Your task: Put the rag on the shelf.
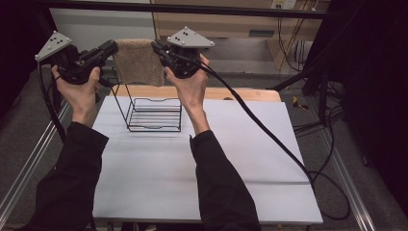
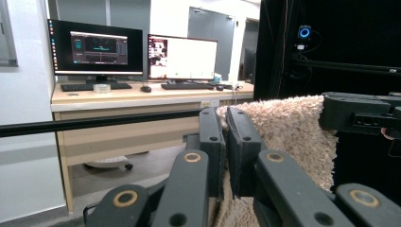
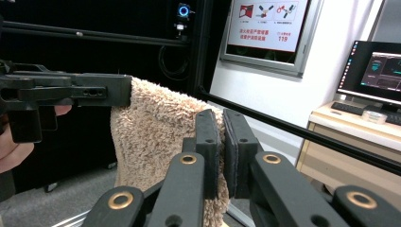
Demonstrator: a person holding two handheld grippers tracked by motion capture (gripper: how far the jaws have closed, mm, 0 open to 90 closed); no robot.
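From the high view, a beige towel is held stretched above the black wire rack, the left gripper clamped at nine o'clock, the right gripper at three. In the left gripper view, monitors are seen behind the pinched edge. In the right gripper view, a wall poster is seen.

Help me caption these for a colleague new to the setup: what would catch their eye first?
First, the fluffy beige towel, stretched in the air between the two hand-held tongs above the far end of the table. The left tongs pinch its left top corner and the right tongs its right one, both shut on the fabric. Just beneath hangs nothing but the black wire rack, standing on the white table top.
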